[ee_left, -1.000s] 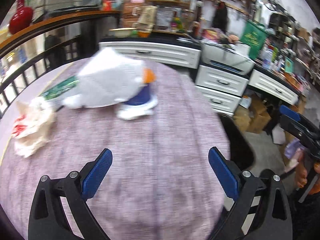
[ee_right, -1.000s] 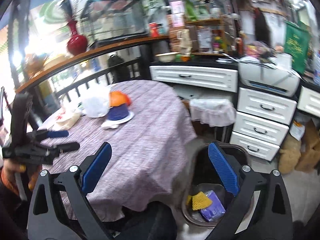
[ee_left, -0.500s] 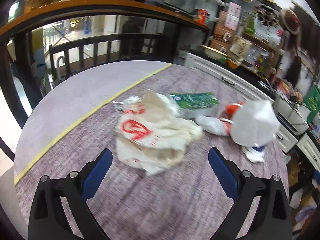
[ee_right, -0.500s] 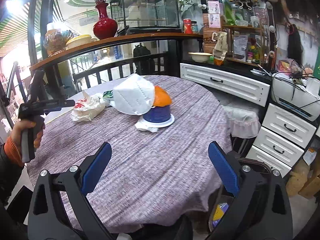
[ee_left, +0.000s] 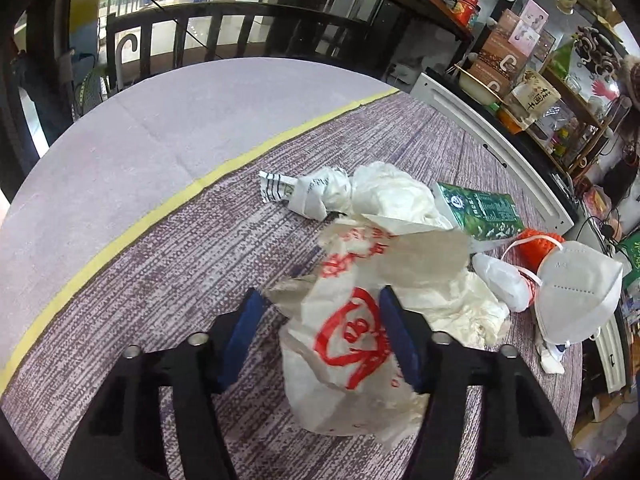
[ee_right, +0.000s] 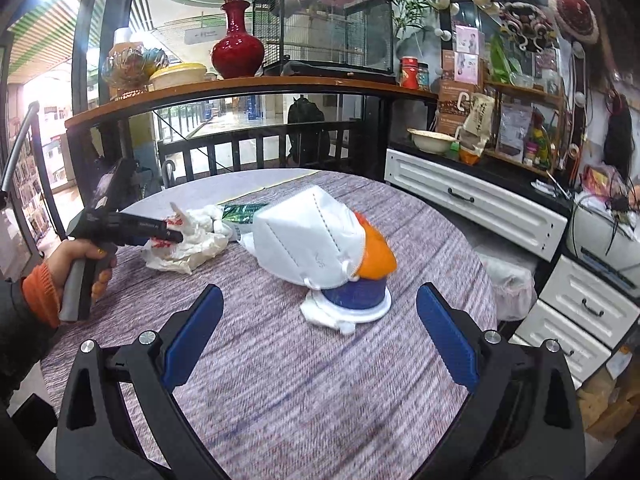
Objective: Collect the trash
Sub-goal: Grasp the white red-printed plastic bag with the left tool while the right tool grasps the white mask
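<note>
A crumpled cream paper bag (ee_left: 352, 340) with red print lies on the purple tablecloth. My left gripper (ee_left: 320, 332) straddles it and its jaws are closing. The right pad (ee_left: 396, 340) touches the bag, while a small gap shows at the left pad (ee_left: 244, 336). In the right wrist view the same left gripper (ee_right: 172, 236) reaches into the bag (ee_right: 188, 252). Beyond lie crumpled white paper (ee_left: 320, 192), a green carton (ee_left: 480, 212) and a white face mask (ee_right: 308, 236) over an orange piece (ee_right: 376, 256) on a blue cup (ee_right: 356, 294). My right gripper (ee_right: 320, 296) is open, with nothing between its pads.
The round table (ee_right: 280, 380) has a yellow tape stripe (ee_left: 160, 216) across its far part. White drawers (ee_right: 480, 204) stand to the right, a black railing and a shelf with a red vase (ee_right: 236, 48) behind. A hand with an orange cuff (ee_right: 80, 256) holds the left gripper.
My left gripper swung from the mask over to the paper bag, came down around it, and its jaws narrowed. The right wrist view swung from the floor bin toward the mask on the table.
</note>
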Demonstrator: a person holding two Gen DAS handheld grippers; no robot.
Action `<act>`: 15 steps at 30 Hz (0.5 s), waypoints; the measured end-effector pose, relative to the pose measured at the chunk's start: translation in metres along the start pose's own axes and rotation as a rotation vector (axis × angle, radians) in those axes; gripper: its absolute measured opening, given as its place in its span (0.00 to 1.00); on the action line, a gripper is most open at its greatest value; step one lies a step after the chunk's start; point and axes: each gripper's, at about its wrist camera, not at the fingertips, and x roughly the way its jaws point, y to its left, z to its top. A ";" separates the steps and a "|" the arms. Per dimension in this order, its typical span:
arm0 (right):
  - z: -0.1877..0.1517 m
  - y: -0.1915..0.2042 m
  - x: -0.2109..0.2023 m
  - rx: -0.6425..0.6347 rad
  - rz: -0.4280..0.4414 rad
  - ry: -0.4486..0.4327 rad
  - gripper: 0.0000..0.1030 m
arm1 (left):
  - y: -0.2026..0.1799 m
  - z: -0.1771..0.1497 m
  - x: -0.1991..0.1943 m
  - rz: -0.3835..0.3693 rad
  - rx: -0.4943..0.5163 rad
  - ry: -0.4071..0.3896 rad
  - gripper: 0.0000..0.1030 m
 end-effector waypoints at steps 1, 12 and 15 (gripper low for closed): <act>0.005 0.002 0.008 -0.014 -0.006 -0.004 0.93 | 0.000 -0.001 -0.001 0.005 0.004 -0.002 0.42; 0.041 0.018 0.090 -0.154 -0.110 0.029 0.82 | 0.001 -0.016 -0.043 -0.042 0.015 -0.088 0.22; 0.041 0.015 0.107 -0.167 -0.115 0.068 0.70 | -0.001 -0.024 -0.049 -0.076 0.027 -0.092 0.22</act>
